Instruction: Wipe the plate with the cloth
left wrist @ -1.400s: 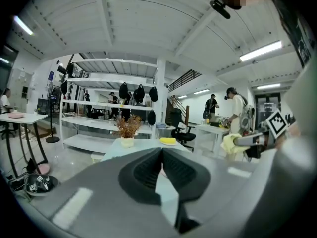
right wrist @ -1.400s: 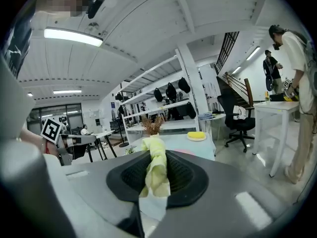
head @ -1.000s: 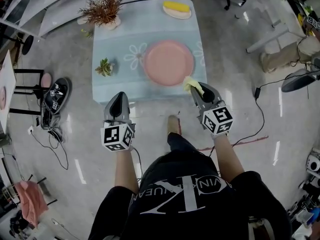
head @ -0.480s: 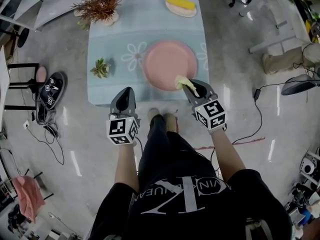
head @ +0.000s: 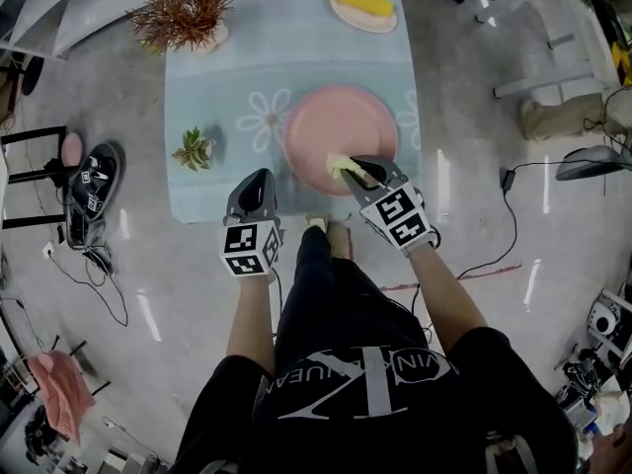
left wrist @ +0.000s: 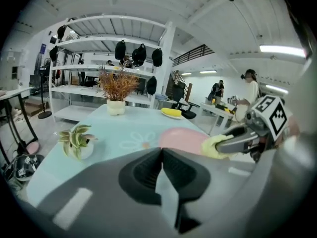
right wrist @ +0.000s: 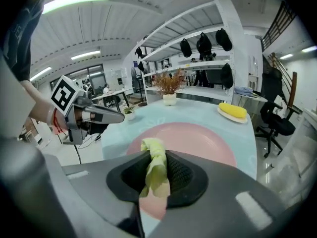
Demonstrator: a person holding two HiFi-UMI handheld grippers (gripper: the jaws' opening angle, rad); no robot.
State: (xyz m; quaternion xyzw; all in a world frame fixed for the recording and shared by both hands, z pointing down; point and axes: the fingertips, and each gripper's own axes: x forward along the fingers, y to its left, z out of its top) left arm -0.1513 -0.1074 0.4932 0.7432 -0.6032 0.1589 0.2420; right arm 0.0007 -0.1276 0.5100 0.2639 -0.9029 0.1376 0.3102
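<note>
On the counter (head: pixel 207 97) the pink plate (head: pixel 346 126) lay toward 3 o'clock. The right gripper (head: pixel 357 169), clamped on the yellow cloth (head: pixel 341 167), had moved onto its 6 o'clock rim, so wiping could probably begin. The left gripper (head: pixel 259 181) waited, jaws together.

left gripper (left wrist: pixel 161 151): jaws pressed together, nothing between. beyond jaws: pale blue table (left wrist: pixel 111 125) with flower print. pink plate (left wrist: pixel 182 139) centre-right. right gripper (left wrist: pixel 224 145) at right edge, clamped on yellow cloth (left wrist: pixel 212 146) over plate's right rim. small potted plant (left wrist: pixel 77 141) left; dried plant (left wrist: pixel 118 87) in white pot at far end.
</note>
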